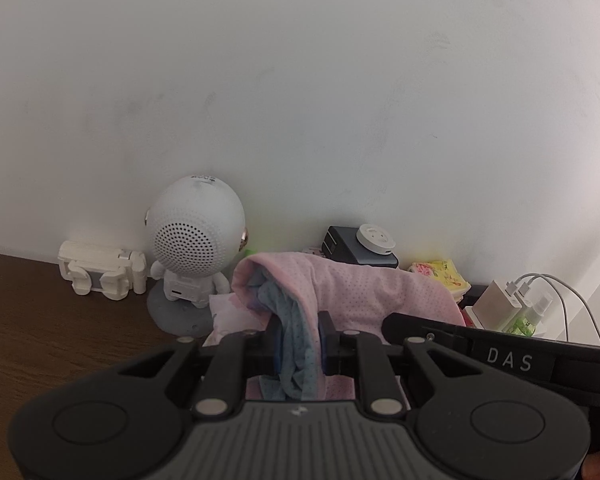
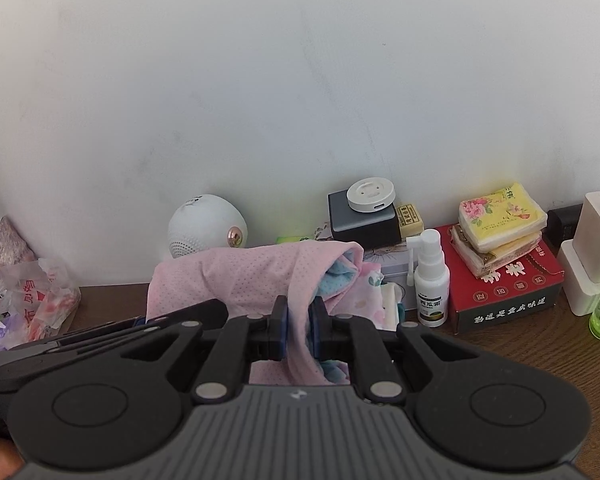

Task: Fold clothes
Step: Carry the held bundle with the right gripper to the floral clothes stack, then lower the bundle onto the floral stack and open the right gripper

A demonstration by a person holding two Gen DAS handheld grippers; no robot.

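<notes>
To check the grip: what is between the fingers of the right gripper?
Pink garment fabric, bunched and pinched by the right gripper, as the right wrist view shows.

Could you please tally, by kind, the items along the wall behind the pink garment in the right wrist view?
Tissue packs: 2
Spray bottles: 1
Red boxes: 1
Dark boxes: 1
White discs: 1
Round white speakers: 1
Total: 7

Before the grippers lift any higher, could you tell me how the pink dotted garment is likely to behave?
Probably floppy: the pink garment sags between the left gripper and right gripper. Likely light, since thin pinched folds carry it. It may slip, as only bunched edges sit between the pads.
</notes>
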